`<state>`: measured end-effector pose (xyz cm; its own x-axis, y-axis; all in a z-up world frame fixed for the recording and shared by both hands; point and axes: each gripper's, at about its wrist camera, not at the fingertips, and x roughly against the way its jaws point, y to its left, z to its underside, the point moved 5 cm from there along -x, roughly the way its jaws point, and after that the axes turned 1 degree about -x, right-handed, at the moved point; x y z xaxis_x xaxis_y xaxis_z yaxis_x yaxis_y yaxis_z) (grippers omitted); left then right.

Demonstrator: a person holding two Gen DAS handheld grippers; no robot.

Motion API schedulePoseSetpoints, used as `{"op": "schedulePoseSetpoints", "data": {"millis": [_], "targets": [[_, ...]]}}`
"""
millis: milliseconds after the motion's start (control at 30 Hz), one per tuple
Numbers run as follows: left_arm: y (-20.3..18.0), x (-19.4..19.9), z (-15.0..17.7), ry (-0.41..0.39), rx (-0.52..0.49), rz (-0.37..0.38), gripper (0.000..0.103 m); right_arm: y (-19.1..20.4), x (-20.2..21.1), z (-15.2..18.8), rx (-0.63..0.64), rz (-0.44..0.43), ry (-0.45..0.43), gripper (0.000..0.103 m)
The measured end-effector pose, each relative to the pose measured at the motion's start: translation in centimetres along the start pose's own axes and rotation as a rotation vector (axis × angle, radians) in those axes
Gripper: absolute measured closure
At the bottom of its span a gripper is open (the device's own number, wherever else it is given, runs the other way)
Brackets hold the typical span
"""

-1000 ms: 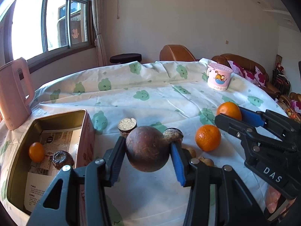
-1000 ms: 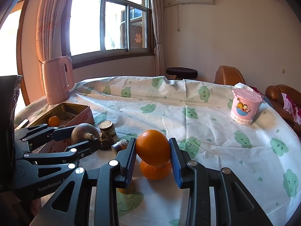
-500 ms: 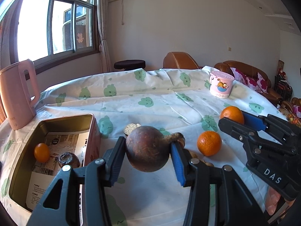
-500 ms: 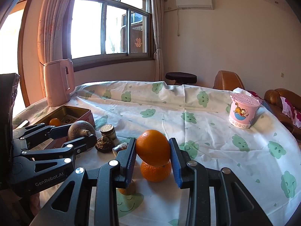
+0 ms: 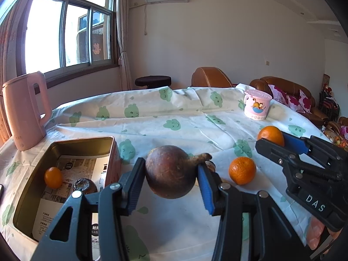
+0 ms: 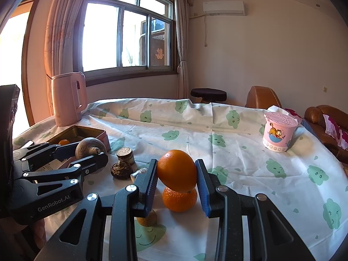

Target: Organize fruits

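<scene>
Tin point(image 5: 65, 143) at near left is holding 2 fruits. Left tool point(image 5: 171, 179) is clamping brown stemmed fruit point(image 5: 169, 174) beside it; right tool point(image 6: 177, 179) is clamping orange point(image 6: 176, 169). Second orange point(image 5: 242, 170), small brown pieces point(image 6: 121, 168) are waiting on tabletop point(image 6: 239, 148); sorting looks roughly half done.

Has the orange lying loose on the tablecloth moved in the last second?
No. The loose orange sits by the same green cloud print on the tablecloth; only the camera's view shifted.
</scene>
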<state>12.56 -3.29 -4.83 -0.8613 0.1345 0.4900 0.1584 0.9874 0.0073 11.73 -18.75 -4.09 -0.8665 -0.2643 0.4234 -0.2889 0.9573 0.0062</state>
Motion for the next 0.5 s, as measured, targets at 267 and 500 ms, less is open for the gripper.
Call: {"op": "schedulePoseSetpoints", "data": {"millis": [267, 500], "targets": [[0.21, 0.38, -0.11, -0.02, 0.006, -0.007, 0.054, -0.03, 0.28, -0.13, 0.001, 0.002, -0.011, 0.067], [0.28, 0.61, -0.1, -0.035, 0.008, -0.014, 0.054, -0.01, 0.53, -0.2, 0.003, 0.005, -0.027, 0.067]]}}
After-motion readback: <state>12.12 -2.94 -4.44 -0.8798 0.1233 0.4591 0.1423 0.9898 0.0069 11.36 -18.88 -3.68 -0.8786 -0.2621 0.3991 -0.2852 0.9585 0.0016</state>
